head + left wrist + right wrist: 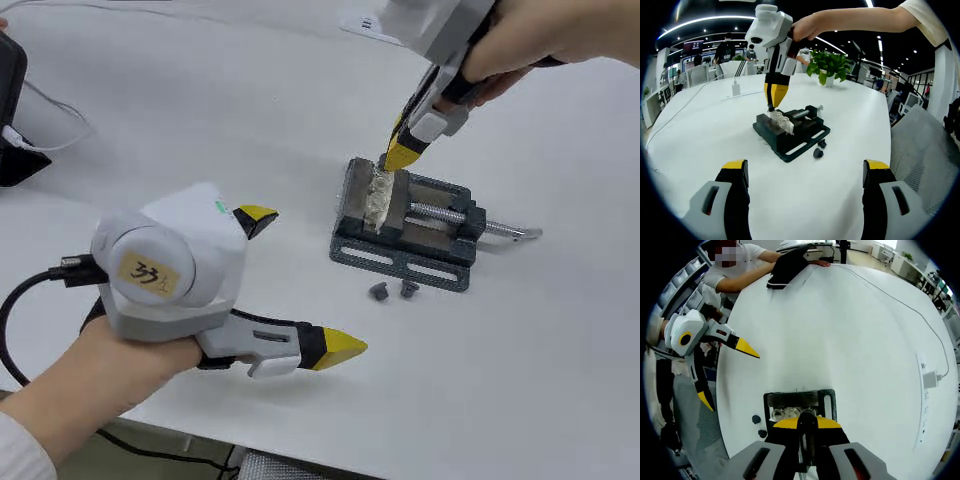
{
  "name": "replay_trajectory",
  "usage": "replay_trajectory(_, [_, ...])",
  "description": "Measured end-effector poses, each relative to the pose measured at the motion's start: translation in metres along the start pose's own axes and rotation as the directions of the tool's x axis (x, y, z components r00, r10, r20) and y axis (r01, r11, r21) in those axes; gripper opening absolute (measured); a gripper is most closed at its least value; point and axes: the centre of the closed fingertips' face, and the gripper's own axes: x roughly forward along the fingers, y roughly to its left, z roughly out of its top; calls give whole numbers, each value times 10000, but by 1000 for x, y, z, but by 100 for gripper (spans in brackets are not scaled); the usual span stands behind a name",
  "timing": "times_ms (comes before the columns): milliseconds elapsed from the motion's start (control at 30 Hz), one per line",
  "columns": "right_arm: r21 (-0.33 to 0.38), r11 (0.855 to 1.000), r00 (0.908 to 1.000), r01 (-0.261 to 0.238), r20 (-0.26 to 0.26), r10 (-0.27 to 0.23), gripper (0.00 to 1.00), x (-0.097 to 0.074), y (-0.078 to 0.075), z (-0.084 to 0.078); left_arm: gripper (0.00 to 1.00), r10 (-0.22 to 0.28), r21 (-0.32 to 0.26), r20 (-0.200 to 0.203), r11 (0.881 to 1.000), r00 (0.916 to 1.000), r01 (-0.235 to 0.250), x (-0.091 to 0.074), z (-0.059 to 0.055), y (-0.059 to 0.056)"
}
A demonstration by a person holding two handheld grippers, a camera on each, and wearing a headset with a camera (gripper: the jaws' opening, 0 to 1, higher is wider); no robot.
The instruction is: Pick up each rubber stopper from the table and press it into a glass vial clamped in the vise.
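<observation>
A dark grey vise [400,250] stands on the white table with several clear glass vials [379,200] clamped in its jaws. My right gripper [398,158] points down onto the vials' far end, shut on a dark rubber stopper [807,421] pinched between its yellow tips. Two loose grey stoppers [378,292] [408,288] lie just in front of the vise. My left gripper [300,282] hovers open at the near left, well short of the vise, with nothing between its fingers. The left gripper view has the vise [795,135], the right gripper [771,105] above it and the loose stoppers [818,153].
A black device [12,110] with a white cable sits at the far left. A white charger [930,379] and its cable lie on the table beyond the vise. A potted plant [829,65] stands at the table's far side. The table's near edge [300,455] runs below my left hand.
</observation>
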Motion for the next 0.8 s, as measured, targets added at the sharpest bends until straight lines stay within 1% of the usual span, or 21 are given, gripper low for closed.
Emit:
replay_trajectory(67, [-136, 9999, 10000, 18, -3, -19, 5, -1, 1, -1, 94, -8, -19, 7, 10000, 10000, 8, 0, 0, 0])
replay_trajectory(133, [-504, 9987, 9999, 88, -44, -91, 6, -1, -1, -1, 94, 10, -25, 28, 10000, 10000, -10, -1, 1, 0])
replay_trajectory(167, [-507, 9987, 9999, 103, -51, -105, 6, -1, -2, -1, 94, 13, -35, 27, 10000, 10000, -13, -1, 1, 0])
replay_trajectory(200, [-489, 9987, 9999, 123, -58, -126, 6, -2, 1, -2, 94, 33, -35, 21, 10000, 10000, -33, -1, 0, 0])
replay_trajectory(267, [-689, 9975, 9999, 125, -39, -128, 6, -3, 2, -3, 94, 48, -65, 20, 10000, 10000, -48, -2, 0, 1])
replay_trajectory(333, [-682, 9976, 9999, 132, -19, -134, 7, -4, 3, -3, 94, 64, -56, 12, 10000, 10000, -64, -2, 0, 1])
replay_trajectory(367, [-867, 9962, 9999, 123, 6, -123, 7, -4, 4, -4, 94, 66, -59, 2, 10000, 10000, -66, -2, -1, 1])
replay_trajectory(400, [-908, 9958, 9999, 117, 2, -117, 7, -5, 6, -5, 94, 53, -74, 3, 10000, 10000, -53, -2, -1, 0])
replay_trajectory(467, [-915, 9958, 9999, -8, 107, 18, 11, -5, 8, -5, 94, 71, -55, 1, 10000, 10000, -71, -3, -1, 0])
replay_trajectory(500, [-957, 9953, 9998, -144, 112, 155, 16, -5, 11, -6, 94, 55, -77, 0, 10000, 10000, -55, -3, -1, 0])
replay_trajectory(533, [-973, 9952, 9999, -127, 97, 137, 20, -5, 13, -8, 94, 57, -79, 4, 10000, 10000, -57, -3, -1, 0])
replay_trajectory(600, [-1148, 9934, 9999, 70, 154, -53, 15, -9, 10, -9, 94, 48, -53, 6, 10000, 10000, -48, -2, 0, 0])
replay_trajectory(633, [-1032, 9946, 9995, 104, 297, -74, 13, -11, 9, -8, 94, 43, -57, 19, 10000, 10000, -43, -2, 0, 0])
replay_trajectory(700, [-890, 9960, 9987, 96, 501, -51, 13, -16, 11, -8, 94, 41, -38, 28, 10000, 10000, -41, -2, 1, 0])
replay_trajectory(800, [-882, 9959, 9974, 224, 703, -162, 7, -21, 14, -9, 94, 37, -6, 15, 10000, 10000, -37, -2, 1, 1])
